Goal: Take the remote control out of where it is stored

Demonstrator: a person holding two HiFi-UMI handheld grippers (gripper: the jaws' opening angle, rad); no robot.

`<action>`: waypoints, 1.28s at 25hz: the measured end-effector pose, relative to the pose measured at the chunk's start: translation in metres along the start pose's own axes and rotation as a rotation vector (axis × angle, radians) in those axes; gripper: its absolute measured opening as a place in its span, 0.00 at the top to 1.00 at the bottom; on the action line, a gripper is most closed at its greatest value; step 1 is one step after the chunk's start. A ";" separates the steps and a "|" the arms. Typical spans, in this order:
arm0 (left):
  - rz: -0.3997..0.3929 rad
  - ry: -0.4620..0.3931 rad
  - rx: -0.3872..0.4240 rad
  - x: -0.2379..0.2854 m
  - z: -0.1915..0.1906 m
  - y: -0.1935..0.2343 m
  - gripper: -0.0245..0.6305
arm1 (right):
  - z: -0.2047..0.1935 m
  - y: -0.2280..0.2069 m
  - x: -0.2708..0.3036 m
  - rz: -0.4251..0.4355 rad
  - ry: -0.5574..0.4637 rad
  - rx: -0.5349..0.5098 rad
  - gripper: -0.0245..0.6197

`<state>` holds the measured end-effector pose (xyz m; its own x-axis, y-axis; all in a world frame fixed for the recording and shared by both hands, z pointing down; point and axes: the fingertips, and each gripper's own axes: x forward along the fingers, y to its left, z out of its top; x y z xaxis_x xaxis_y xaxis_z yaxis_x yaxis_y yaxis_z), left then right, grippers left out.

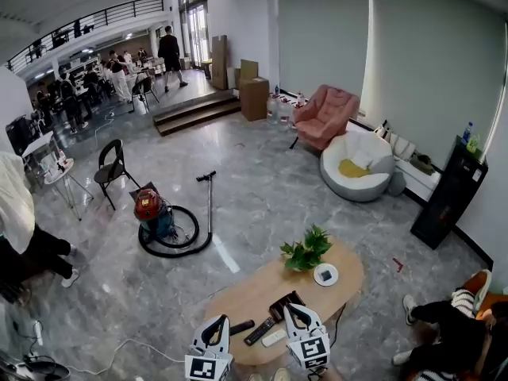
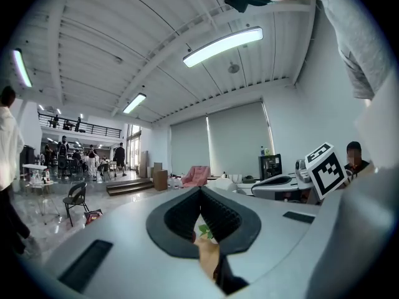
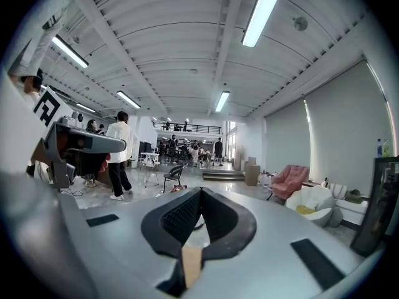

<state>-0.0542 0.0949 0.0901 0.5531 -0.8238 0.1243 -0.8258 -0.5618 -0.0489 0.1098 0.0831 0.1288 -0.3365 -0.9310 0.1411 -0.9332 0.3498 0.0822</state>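
the left tool and right tool were both closed on nothing. a black remote lay on the surface just beside a dark tray, outside it; if that tray stored it, the job looked done.

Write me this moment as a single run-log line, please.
left gripper: shut, empty | right gripper: shut, empty | both: above wooden table near edge | black remote, white remote: on table by black tray | nothing held
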 end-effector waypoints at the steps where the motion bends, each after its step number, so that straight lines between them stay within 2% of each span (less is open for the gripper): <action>1: 0.004 -0.003 0.000 -0.001 0.003 -0.001 0.96 | 0.002 0.001 -0.001 0.007 0.000 -0.003 0.95; 12: 0.033 -0.042 0.014 -0.009 0.021 -0.008 0.96 | 0.009 0.004 -0.018 0.051 -0.023 -0.011 0.95; 32: 0.034 -0.075 0.063 -0.019 0.034 -0.016 0.96 | 0.014 0.001 -0.032 0.026 -0.044 -0.034 0.95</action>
<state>-0.0478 0.1175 0.0550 0.5335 -0.8445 0.0470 -0.8370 -0.5352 -0.1139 0.1175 0.1120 0.1102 -0.3669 -0.9248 0.1005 -0.9193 0.3770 0.1126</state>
